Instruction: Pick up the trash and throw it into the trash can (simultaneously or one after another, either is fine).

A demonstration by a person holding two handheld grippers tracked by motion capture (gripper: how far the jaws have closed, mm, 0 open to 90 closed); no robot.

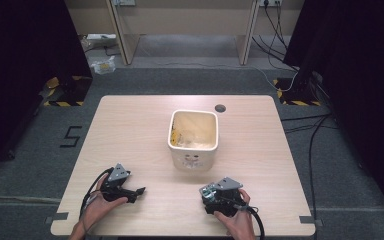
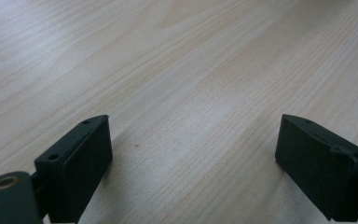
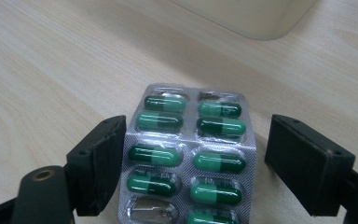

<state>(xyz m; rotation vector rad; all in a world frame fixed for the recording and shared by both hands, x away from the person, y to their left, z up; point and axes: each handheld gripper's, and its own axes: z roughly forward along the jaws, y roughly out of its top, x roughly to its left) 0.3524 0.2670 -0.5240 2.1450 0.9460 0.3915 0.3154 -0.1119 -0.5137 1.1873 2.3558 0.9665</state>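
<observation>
Nearest to us, along the front edge of the desk (image 1: 130, 115), we hold one set of tongs in each hand. Our left gripper (image 1: 139, 191) sits toward the front left corner, its jaws spread wide apart with nothing between them; in the left gripper view we see bare wood grain between the two black pads (image 2: 77, 163).

Our right gripper (image 3: 191, 163) rests toward the front right, just in from the edge, with our right hand (image 1: 237, 220) closed around its body. Its jaws also stand wide open. Between them lies a blister pack (image 3: 189, 154) of green capsules, flat on the desk, foil side down and bubbles up. The pack lies close against the left pad in the right gripper view, perhaps touching it, while a clear gap separates it from the other pad, so the jaws are not clamped on it. One bubble at the near end of the pack looks empty.

Farther on, near the middle of the desk, stands a cream-coloured bin (image 1: 193, 137), open at the top, with some light wrappers inside. Beyond it, near the far edge, is a small round cable hole (image 1: 220, 108).
</observation>
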